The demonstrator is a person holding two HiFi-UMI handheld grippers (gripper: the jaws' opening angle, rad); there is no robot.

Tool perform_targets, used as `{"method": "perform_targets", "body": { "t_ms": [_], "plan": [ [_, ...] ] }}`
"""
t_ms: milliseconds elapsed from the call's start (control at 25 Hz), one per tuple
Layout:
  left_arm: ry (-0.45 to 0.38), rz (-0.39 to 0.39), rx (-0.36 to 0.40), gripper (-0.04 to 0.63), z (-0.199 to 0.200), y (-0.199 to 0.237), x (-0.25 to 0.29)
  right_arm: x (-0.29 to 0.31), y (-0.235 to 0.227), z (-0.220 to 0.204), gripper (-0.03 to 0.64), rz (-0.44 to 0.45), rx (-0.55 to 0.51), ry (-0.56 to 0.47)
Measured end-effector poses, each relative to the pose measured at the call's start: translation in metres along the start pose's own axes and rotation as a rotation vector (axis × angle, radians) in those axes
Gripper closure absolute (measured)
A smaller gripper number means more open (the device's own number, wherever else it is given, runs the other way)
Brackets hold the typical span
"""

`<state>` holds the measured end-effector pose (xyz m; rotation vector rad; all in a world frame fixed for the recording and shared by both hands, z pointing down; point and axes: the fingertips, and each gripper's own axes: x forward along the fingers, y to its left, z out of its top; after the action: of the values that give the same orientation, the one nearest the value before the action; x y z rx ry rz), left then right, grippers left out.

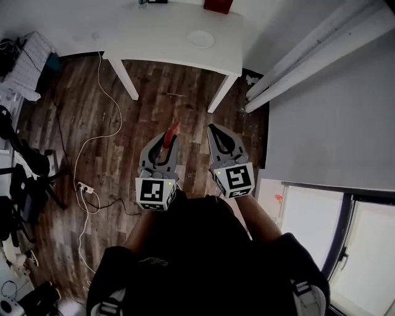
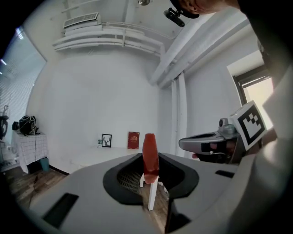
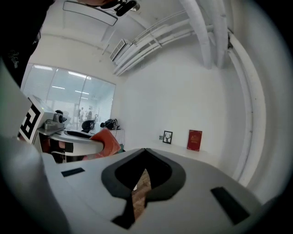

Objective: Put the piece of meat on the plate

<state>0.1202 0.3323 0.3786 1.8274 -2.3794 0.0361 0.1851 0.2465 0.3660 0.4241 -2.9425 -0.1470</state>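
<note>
A red piece of meat (image 1: pixel 171 133) (image 2: pixel 150 155) sticks out from the tips of my left gripper (image 1: pixel 168 143) (image 2: pixel 150 171), which is shut on it. From the right gripper view the same piece of meat (image 3: pixel 106 142) shows at the left. My right gripper (image 1: pixel 213 131) (image 3: pixel 145 151) is shut with nothing between its jaws. Both grippers are held level over the wooden floor, side by side, pointing toward the white table (image 1: pixel 154 37). A white plate (image 1: pixel 200 39) lies on that table toward its right end.
The table stands on white legs (image 1: pixel 125 79) against the far wall. A red box (image 1: pixel 218 5) (image 2: pixel 133 140) and a small framed picture (image 2: pixel 106 140) stand at its back edge. White cables (image 1: pixel 92 142) run across the floor at left, near a black chair (image 1: pixel 24 185). White pipes (image 1: pixel 308 55) run along the wall at right.
</note>
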Motion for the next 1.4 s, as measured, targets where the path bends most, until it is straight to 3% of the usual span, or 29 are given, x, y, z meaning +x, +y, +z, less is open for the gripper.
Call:
{"method": "perform_targets", "body": {
  "t_ms": [320, 600, 880, 1200, 1400],
  "plan": [
    [0.012, -0.031, -0.016, 0.506, -0.003, 0.033, 0.029, 0.033, -0.019, -0.005, 0.595, -0.022, -0.047, 0.052],
    [0.047, -0.023, -0.012, 0.506, -0.007, 0.058, 0.086, 0.094, -0.068, -0.014, 0.595, -0.044, 0.001, 0.045],
    [0.056, -0.065, 0.009, 0.506, 0.024, 0.095, 0.177, 0.167, -0.147, -0.013, 0.595, -0.064, 0.008, 0.053],
    [0.149, -0.111, 0.028, 0.506, 0.013, 0.1, 0.257, 0.189, -0.22, -0.058, 0.595, -0.125, 0.125, 0.105],
    [0.19, -0.116, 0.052, 0.506, 0.006, 0.103, 0.282, 0.202, -0.241, -0.071, 0.595, -0.126, 0.152, 0.108]
  ]
}}
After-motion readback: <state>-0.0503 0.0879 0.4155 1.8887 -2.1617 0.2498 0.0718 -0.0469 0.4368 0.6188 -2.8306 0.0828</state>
